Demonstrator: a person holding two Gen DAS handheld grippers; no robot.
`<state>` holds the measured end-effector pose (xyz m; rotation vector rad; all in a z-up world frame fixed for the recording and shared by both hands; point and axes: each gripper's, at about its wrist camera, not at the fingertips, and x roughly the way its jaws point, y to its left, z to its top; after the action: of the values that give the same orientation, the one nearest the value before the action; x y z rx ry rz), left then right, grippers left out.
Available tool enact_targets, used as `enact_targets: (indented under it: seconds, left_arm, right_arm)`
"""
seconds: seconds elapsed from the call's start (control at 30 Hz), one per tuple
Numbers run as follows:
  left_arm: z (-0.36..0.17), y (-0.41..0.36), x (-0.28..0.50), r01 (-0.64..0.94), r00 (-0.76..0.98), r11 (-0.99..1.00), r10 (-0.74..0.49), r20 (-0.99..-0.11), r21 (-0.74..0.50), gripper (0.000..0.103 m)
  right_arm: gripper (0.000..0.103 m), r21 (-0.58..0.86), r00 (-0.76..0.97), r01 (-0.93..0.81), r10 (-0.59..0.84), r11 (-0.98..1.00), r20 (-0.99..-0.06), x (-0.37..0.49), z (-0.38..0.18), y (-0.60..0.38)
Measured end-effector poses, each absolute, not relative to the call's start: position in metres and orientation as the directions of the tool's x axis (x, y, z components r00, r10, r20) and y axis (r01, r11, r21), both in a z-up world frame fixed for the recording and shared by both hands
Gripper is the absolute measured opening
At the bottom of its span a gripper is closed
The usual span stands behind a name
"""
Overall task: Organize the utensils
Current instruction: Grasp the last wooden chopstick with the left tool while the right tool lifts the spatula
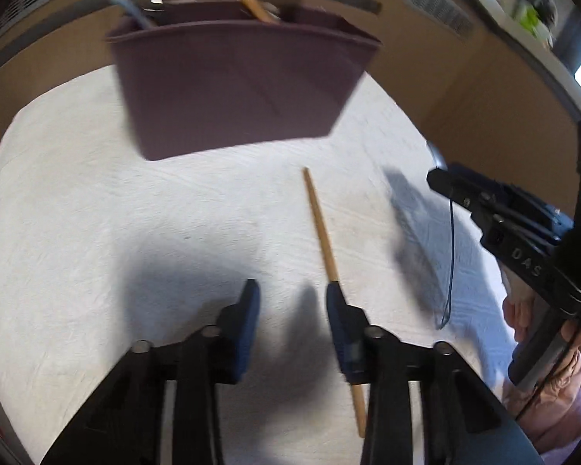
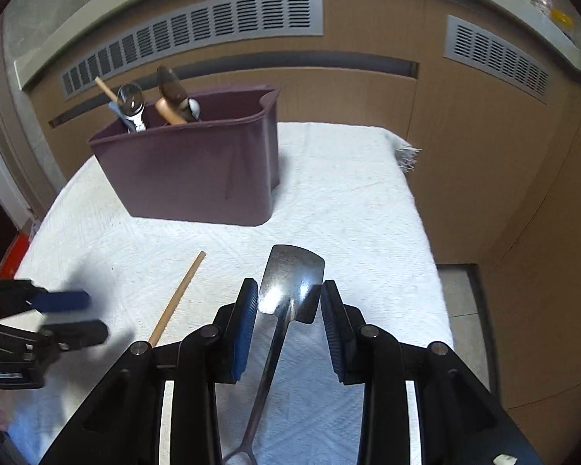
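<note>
One purple caddy (image 2: 189, 178) at the back of the white cloth (image 2: 348, 193), upright. Holds at least five utensils in two clusters: a shiny spoon (image 2: 131, 99), wooden handles and a blue-handled piece; exact count hard to tell. One wooden chopstick (image 1: 319, 224) flat on the cloth, in front of the caddy. One metal spatula (image 2: 290, 279) clamped by its blade in the right gripper (image 2: 288, 286). Left gripper (image 1: 292, 290) parted, nothing between the pads, chopstick passing just beside one finger.
</note>
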<state>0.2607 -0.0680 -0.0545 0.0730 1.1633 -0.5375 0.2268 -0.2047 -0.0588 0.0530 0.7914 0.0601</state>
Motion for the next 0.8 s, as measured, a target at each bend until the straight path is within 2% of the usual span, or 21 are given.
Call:
enact_targets:
  seconds: [0.1,0.43,0.6,0.63,0.8]
  left_arm:
    - [-0.057,-0.09,0.268,0.477,0.206,0.853,-0.341,-0.917,-0.21,0.022]
    - [-0.064,-0.132,0.306,0.469,0.145,0.88,-0.164,-0.976,-0.078,0.022]
    - [-0.064,-0.157,0.304,0.538,0.176,0.843,-0.087,-0.981,0.022,0.018]
    - [-0.064,-0.162,0.3,0.559,0.183,0.828,-0.086,-0.979,0.032,0.01]
    - [-0.055,-0.148,0.284,0.533,0.258,0.846,-0.144,-0.955,0.016,0.006]
  right_arm:
    - [0.03,0.098,0.724,-0.038,0.095,0.994,-0.683,0.216,-0.055,-0.217]
    - [0.03,0.189,0.753,-0.061,0.17,0.98,-0.636,0.208,-0.054,-0.229]
    - [0.03,0.188,0.757,-0.06,0.168,0.98,-0.632,0.207,-0.053,-0.228]
    - [0.03,0.187,0.756,-0.059,0.166,0.981,-0.633,0.207,-0.052,-0.227]
    - [0.029,0.187,0.757,-0.072,0.176,0.98,-0.629,0.203,-0.045,-0.223]
